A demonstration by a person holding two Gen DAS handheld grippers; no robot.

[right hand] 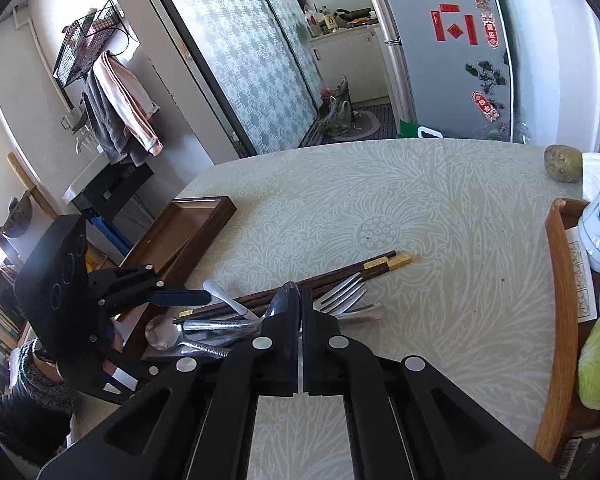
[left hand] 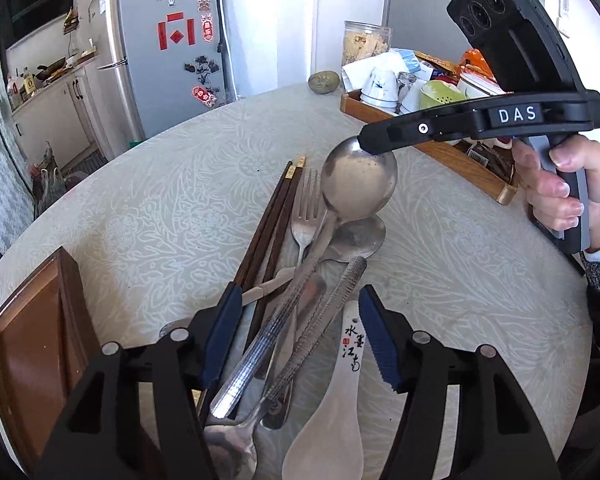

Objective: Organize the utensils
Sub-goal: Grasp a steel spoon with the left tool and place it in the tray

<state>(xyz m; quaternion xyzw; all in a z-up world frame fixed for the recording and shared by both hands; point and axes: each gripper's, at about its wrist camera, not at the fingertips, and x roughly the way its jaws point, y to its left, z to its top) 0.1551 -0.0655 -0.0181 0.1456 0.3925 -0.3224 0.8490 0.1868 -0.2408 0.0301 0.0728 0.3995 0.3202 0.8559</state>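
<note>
A heap of utensils lies mid-table: dark chopsticks [left hand: 276, 216], a fork [left hand: 306, 216], a small spoon [left hand: 236, 440], a white rice paddle [left hand: 336, 412] and a large steel spoon [left hand: 356, 184]. My right gripper [left hand: 370, 143] is shut on the far rim of the large spoon's bowl, which is tilted up off the table. In the right wrist view that rim [right hand: 285, 300] shows between the closed fingers of the right gripper [right hand: 300, 304]. My left gripper [left hand: 302, 336] stands open low over the heap. Several handles lie between its blue pads [left hand: 224, 332], which are not pressing on them.
An empty dark wooden box [left hand: 28, 344] [right hand: 204, 216] sits at the table's left edge. A light wooden tray [left hand: 440, 156] [right hand: 560, 280] of cups and packets stands at the far right. A stone [left hand: 323, 81] lies near it. A fridge [left hand: 172, 40] stands beyond the table.
</note>
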